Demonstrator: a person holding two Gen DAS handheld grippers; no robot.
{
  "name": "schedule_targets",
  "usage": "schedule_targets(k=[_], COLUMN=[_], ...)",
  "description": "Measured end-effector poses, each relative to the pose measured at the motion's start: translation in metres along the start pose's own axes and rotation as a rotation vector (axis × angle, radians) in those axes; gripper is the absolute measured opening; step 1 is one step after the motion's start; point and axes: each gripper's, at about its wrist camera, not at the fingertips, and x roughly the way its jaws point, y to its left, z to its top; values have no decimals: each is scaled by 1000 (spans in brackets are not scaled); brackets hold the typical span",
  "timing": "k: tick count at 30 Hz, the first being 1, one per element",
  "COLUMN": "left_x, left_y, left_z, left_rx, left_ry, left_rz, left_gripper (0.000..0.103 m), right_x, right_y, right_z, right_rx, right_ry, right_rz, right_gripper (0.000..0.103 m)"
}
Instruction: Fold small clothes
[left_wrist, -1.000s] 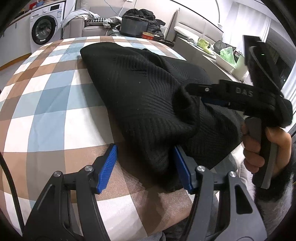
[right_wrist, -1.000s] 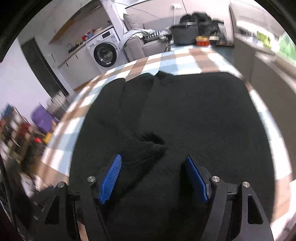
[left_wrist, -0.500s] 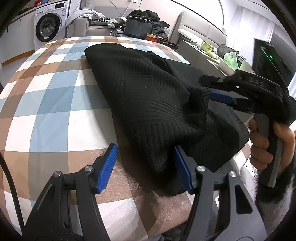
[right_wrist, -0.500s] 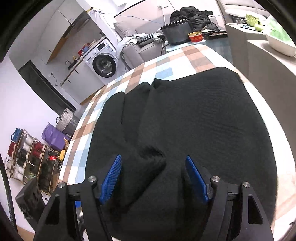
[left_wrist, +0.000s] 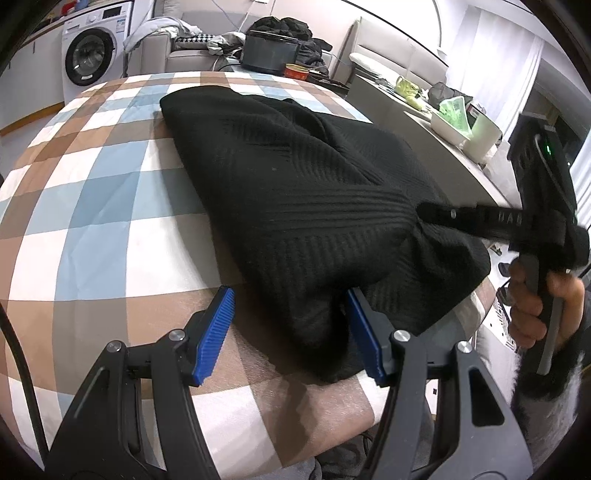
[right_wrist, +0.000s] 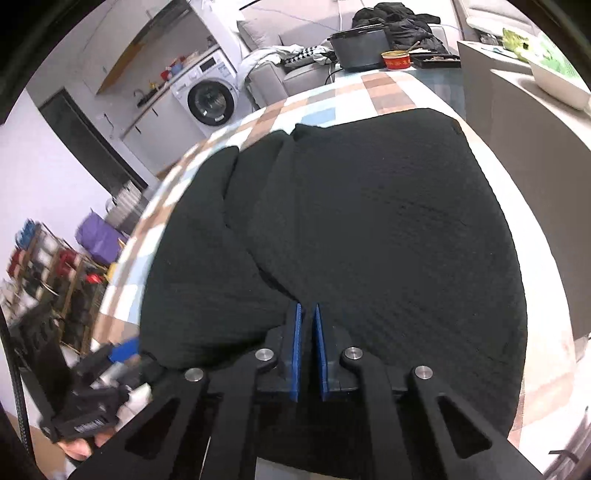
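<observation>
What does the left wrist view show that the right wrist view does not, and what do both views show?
Only the left wrist view shows the open left gripper with the near corner of the black knitted garment between its blue pads, and the right gripper from the side, biting a gathered fold.

Only the right wrist view shows the right gripper's blue pads nearly together after closing on the fabric, and a shelf rack.

Both show the garment on the brown, blue and white checked cloth and the white washing machine.
</observation>
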Motion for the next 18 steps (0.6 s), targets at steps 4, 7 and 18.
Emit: schedule_targets(k=[4,7,18], left_x=[5,12,-9], left_y=[-12,-19,-11], left_z=[-1,-6,-2], left_rx=[45,80,29], left_ry=[12,33,-12], left_rz=[-2,4,-53], left_gripper=[59,59,60], right_x=[5,20,-25], right_y=[10,16,43], right_z=[12,19,18], right_rx=[-4,7,-67], right_ry=[-16,3,-196], right_rz=[53,80,134], right_gripper=[48,49,8])
